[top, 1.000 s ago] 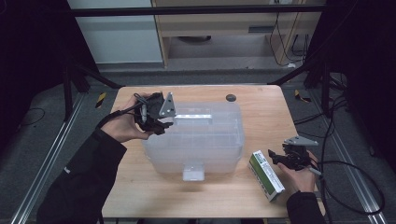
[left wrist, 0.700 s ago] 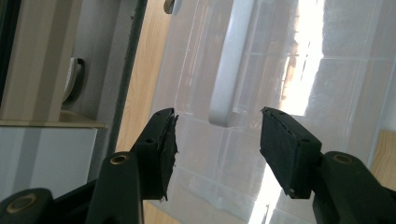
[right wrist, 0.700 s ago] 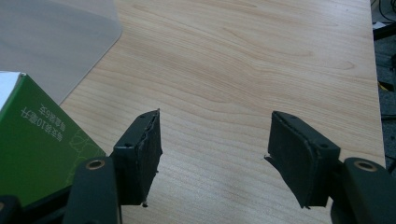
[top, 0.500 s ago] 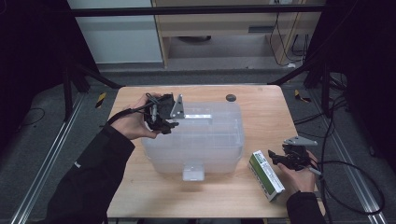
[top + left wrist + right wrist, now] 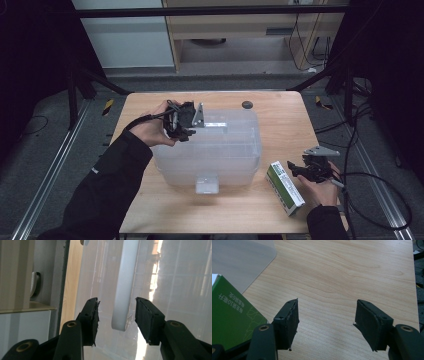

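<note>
Seen from the high view, left gripper [image 5: 186, 121] up at the back left corner of the clear plastic box [image 5: 210, 145] in the middle of the wooden table [image 5: 280, 120]. Right gripper [image 5: 309, 169] low at the right, just beside a green and white carton [image 5: 284, 187] lying flat. Small dark round thing [image 5: 247, 104] behind the box.

From the left gripper view, jaws part open and just been closing in — white handle [image 5: 125, 285] of the box lid between them, pads not pressing on it yet.

From the right gripper view, jaws wide apart over bare wood — nothing held. Green carton [image 5: 232, 315] at the left, box corner [image 5: 239, 260] beyond.
</note>
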A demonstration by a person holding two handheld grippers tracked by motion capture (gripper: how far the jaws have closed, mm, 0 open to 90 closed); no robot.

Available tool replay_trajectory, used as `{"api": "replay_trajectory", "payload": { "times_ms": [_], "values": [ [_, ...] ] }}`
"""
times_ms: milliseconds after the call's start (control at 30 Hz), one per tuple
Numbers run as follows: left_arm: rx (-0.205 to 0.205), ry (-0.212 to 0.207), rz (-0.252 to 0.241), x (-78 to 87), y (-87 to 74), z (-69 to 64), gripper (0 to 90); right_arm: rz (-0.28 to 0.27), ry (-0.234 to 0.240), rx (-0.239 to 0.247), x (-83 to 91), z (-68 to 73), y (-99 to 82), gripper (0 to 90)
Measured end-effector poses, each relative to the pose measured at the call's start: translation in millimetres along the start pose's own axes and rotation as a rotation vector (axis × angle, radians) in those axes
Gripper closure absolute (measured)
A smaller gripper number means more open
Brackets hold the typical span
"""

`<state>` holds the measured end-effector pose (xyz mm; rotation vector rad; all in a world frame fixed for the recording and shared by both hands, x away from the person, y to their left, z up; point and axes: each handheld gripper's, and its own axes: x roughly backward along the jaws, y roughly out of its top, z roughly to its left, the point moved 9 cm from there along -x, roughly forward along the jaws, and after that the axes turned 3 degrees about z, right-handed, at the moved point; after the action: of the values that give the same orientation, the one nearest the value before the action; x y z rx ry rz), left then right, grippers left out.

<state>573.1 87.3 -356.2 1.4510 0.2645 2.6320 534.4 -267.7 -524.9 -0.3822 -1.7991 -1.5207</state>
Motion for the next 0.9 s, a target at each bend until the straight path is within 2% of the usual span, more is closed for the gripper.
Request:
{"api": "replay_trajectory", "payload": {
  "times_ms": [567, 900],
  "values": [
    [-0.027, -0.036, 0.024, -12.0, 2.4, -2.6, 68.8, 0.004, 0.003, 0.007, -0.9, 0.1, -0.7, 36.1],
    [-0.028, -0.04, 0.032, -11.8, 4.1, -2.1, 71.4, 0.005, 0.004, 0.008, -1.1, 0.0, -0.9, 36.2]
  ]
}}
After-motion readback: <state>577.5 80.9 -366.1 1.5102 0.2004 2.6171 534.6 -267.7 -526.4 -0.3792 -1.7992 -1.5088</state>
